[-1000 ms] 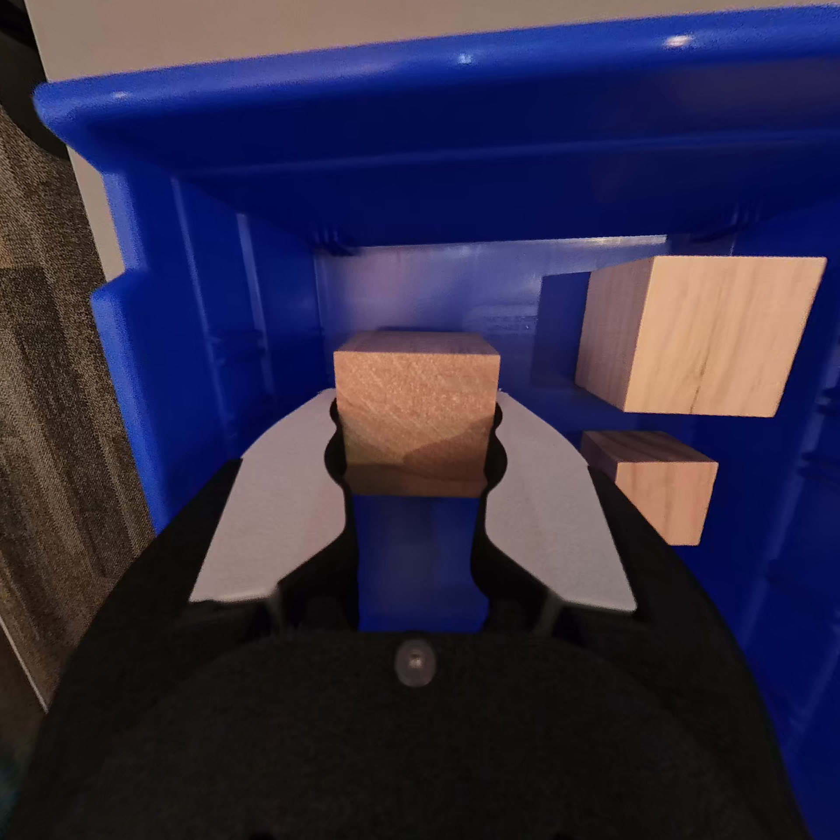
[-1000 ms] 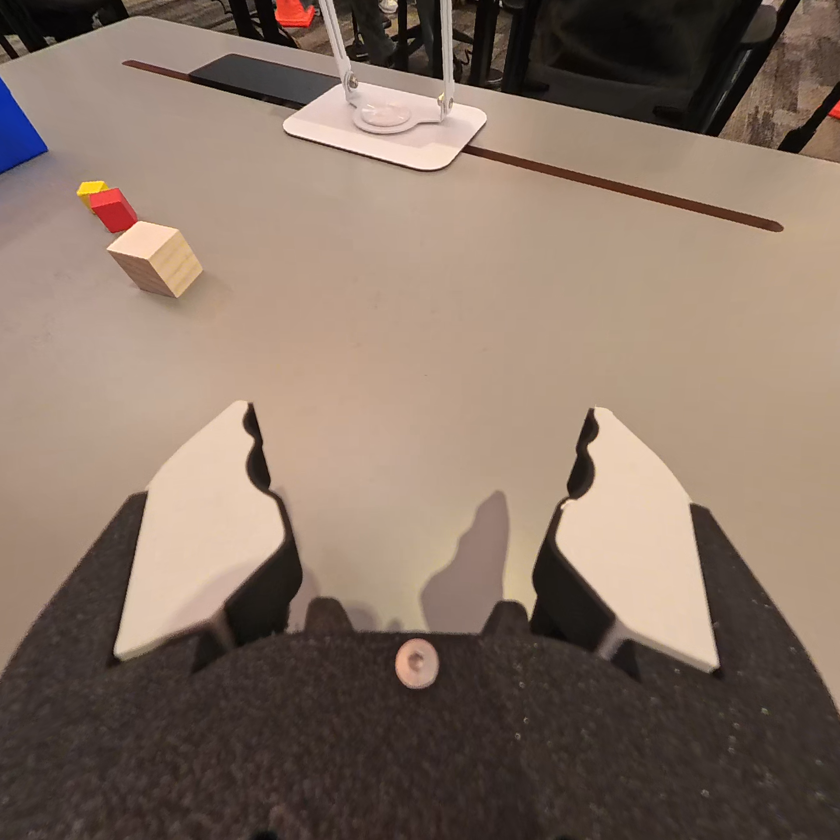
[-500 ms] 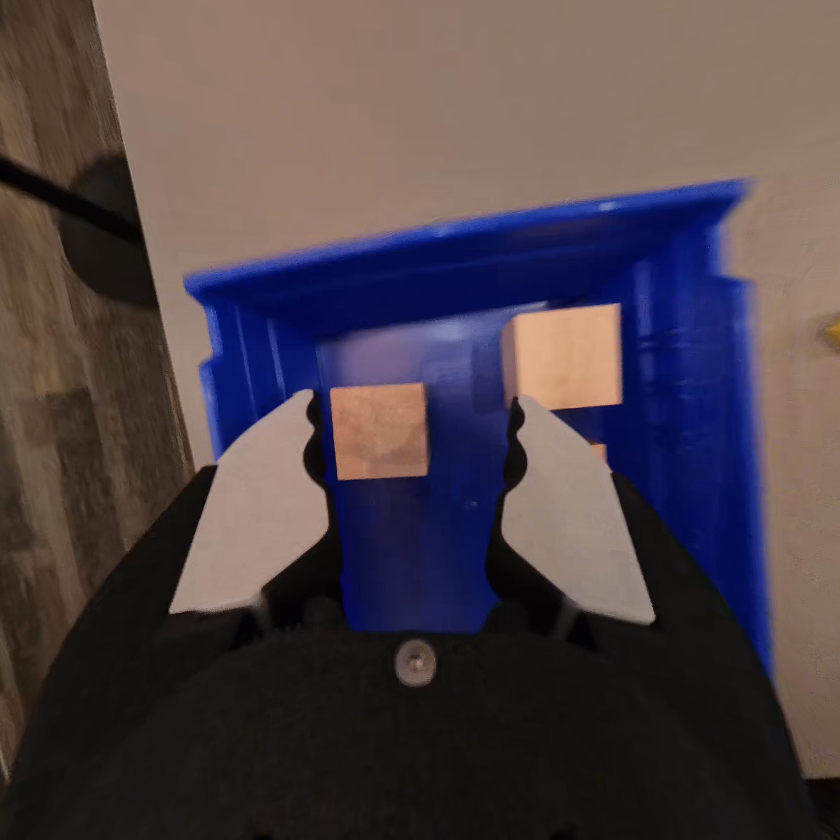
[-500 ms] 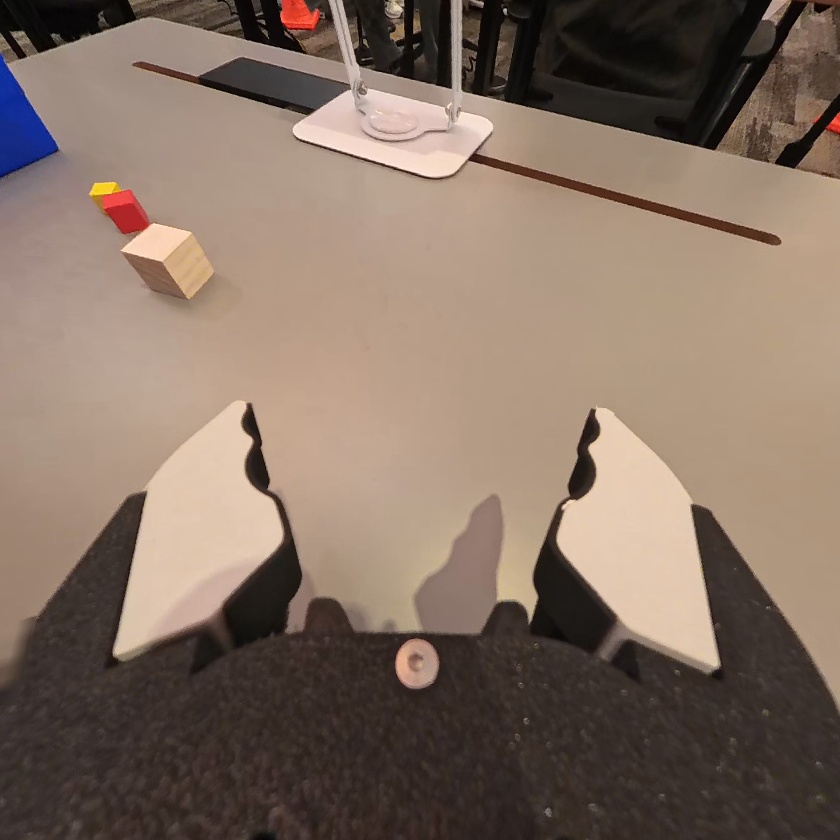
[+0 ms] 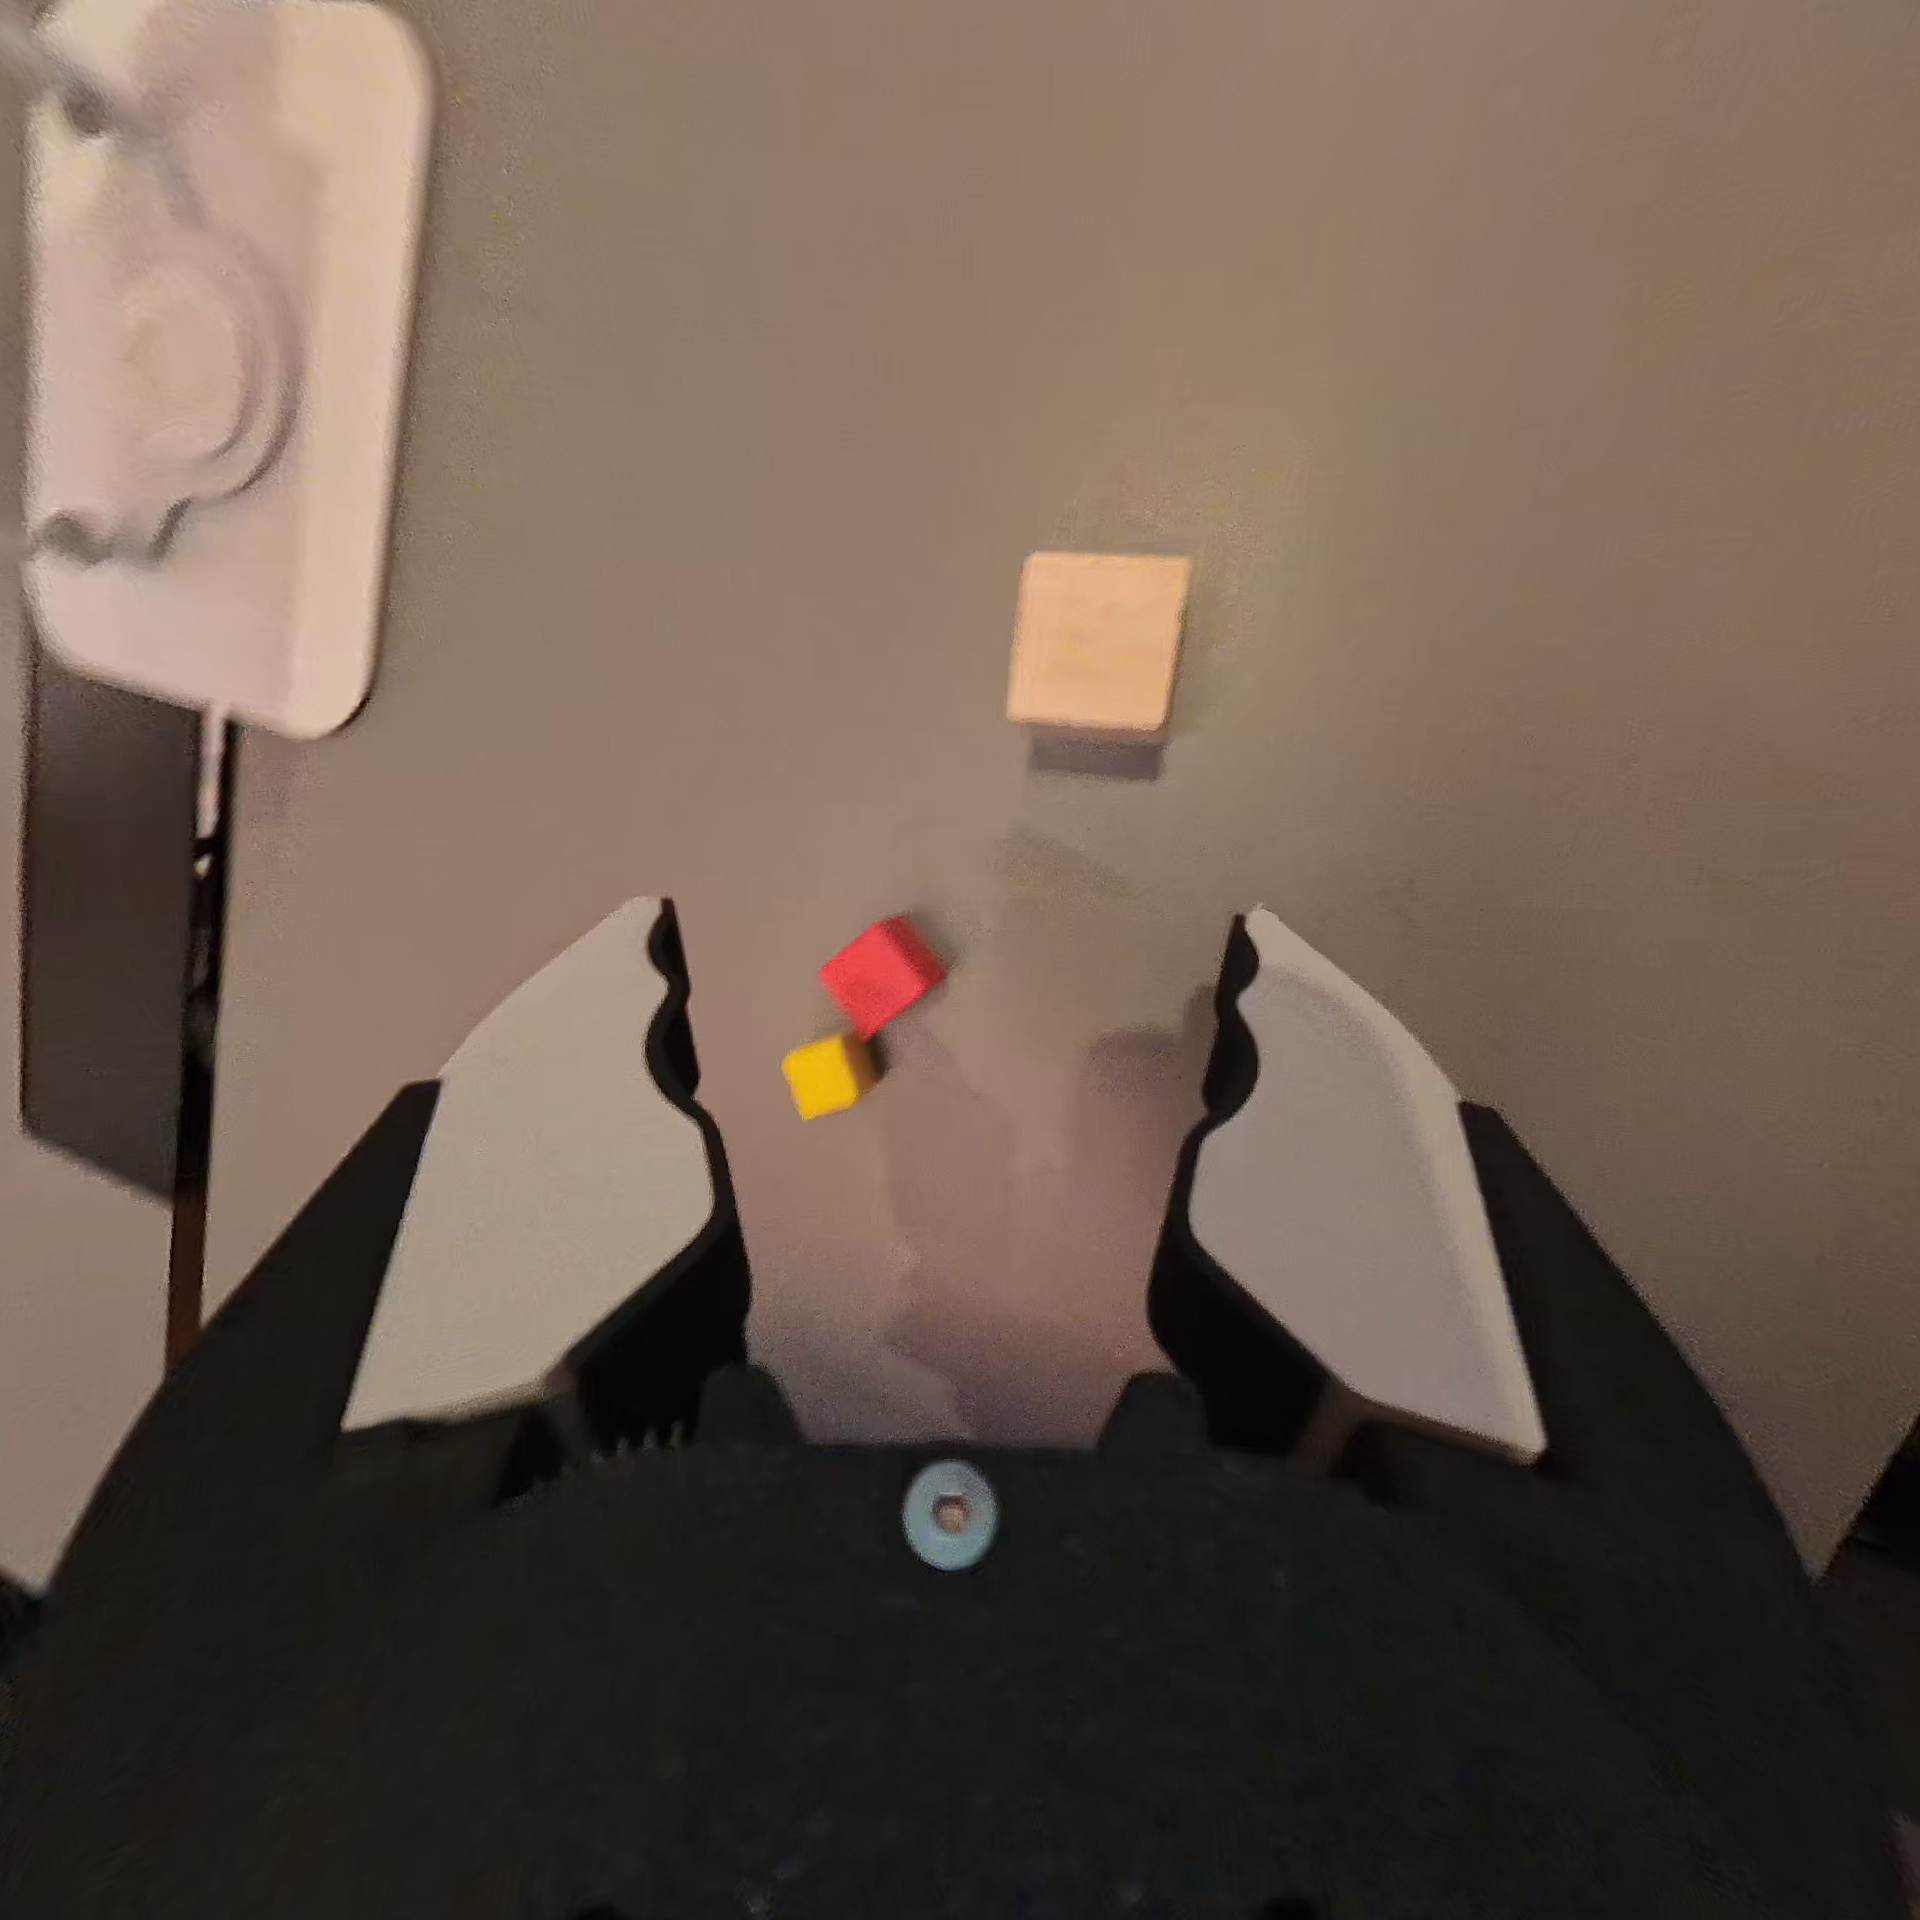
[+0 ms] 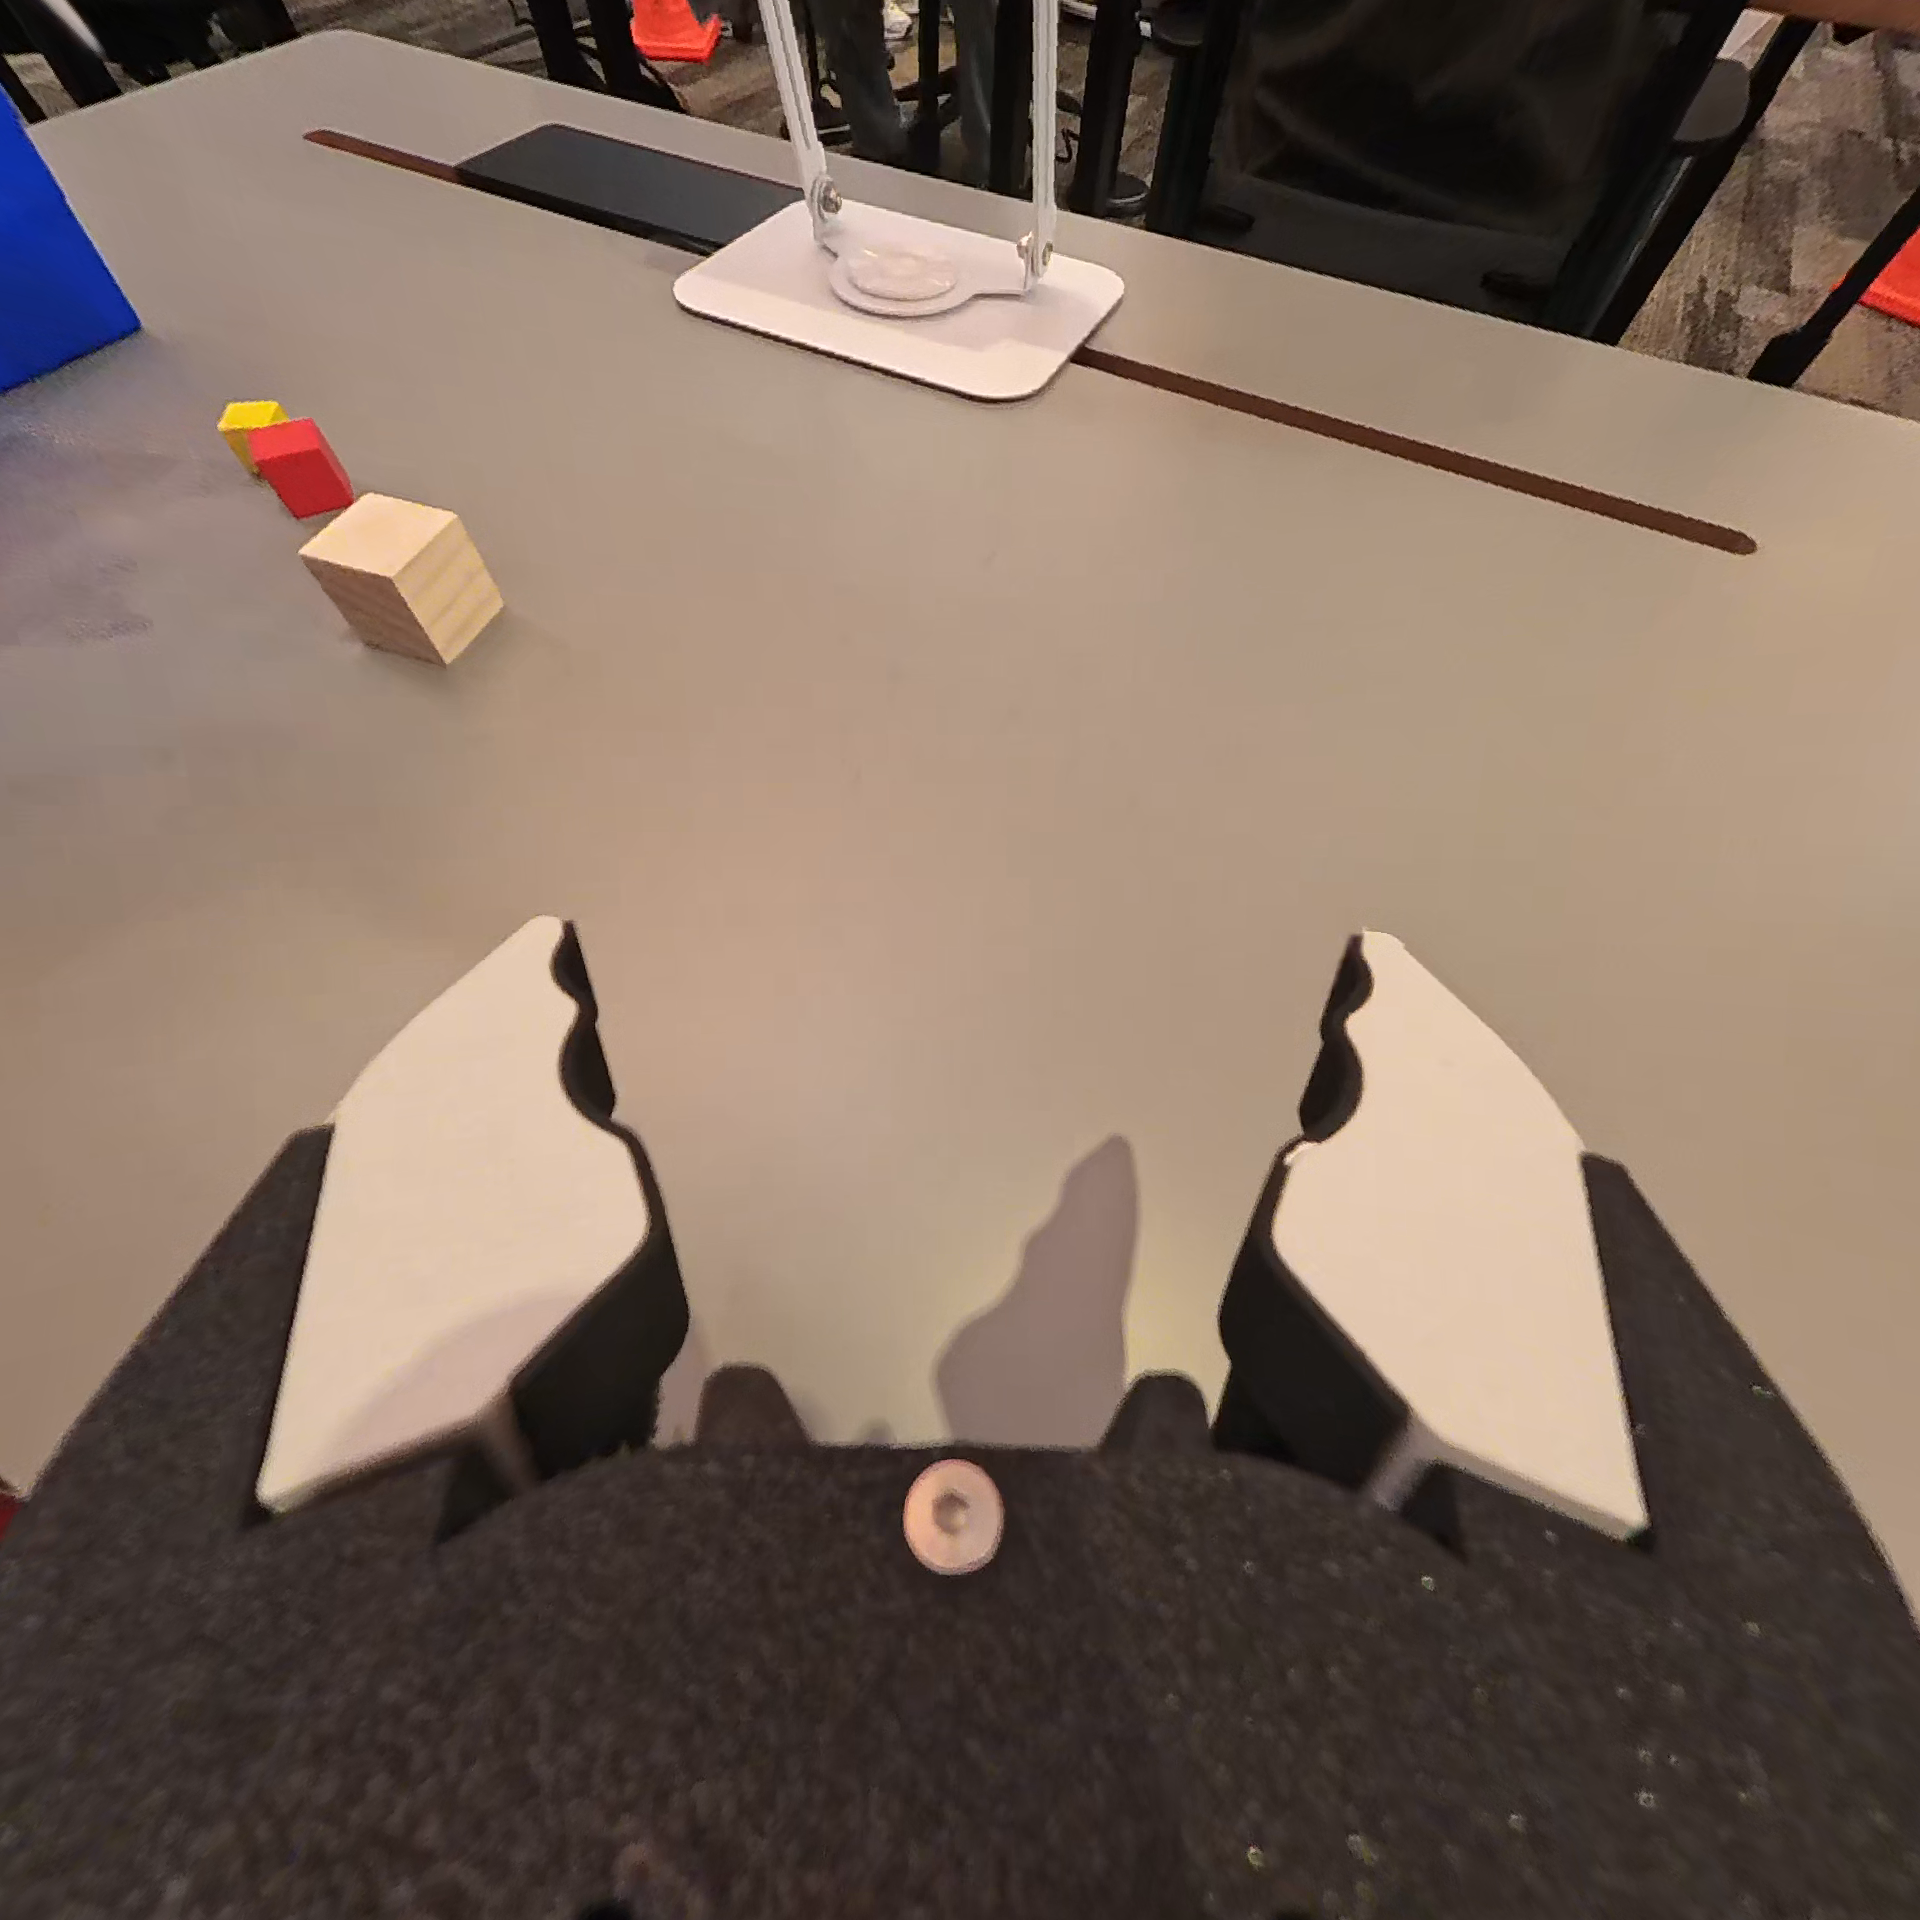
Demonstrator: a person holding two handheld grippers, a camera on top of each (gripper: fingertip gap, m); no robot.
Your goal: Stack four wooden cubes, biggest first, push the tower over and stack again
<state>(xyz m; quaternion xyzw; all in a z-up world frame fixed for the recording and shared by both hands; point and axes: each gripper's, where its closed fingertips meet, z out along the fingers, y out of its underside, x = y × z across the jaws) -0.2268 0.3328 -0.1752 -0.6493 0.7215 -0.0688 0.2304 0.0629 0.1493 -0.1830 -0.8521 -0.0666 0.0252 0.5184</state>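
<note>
We held the left gripper (image 5: 951,925) above the grey table (image 5: 1351,416), its jaws spread wide and gripping nothing; the view was slightly blurred. Between its white fingers (image 5: 561,1143), on the table below, lay a small yellow cube (image 5: 828,1073) and, touching it at one corner, a somewhat larger red cube (image 5: 881,971), both turned at an angle to the fingers. Beyond them, well apart from the red cube, sat a bigger plain wooden cube (image 5: 1096,639), resting flat. At the far left edge we saw the white base of a stand (image 5: 208,364) and a dark slab (image 5: 104,914) beside it.

We held the right gripper (image 6: 961,935) low over a bare stretch of the same table (image 6: 1039,675), jaws likewise wide apart with nothing between them. From this side the three cubes formed a loose row at the far left: wooden cube (image 6: 400,577) nearest, red cube (image 6: 301,465) behind it, yellow cube (image 6: 249,421) last. A blue bin (image 6: 47,260) stood beyond, at the picture's edge. No cube was stacked on another.
</note>
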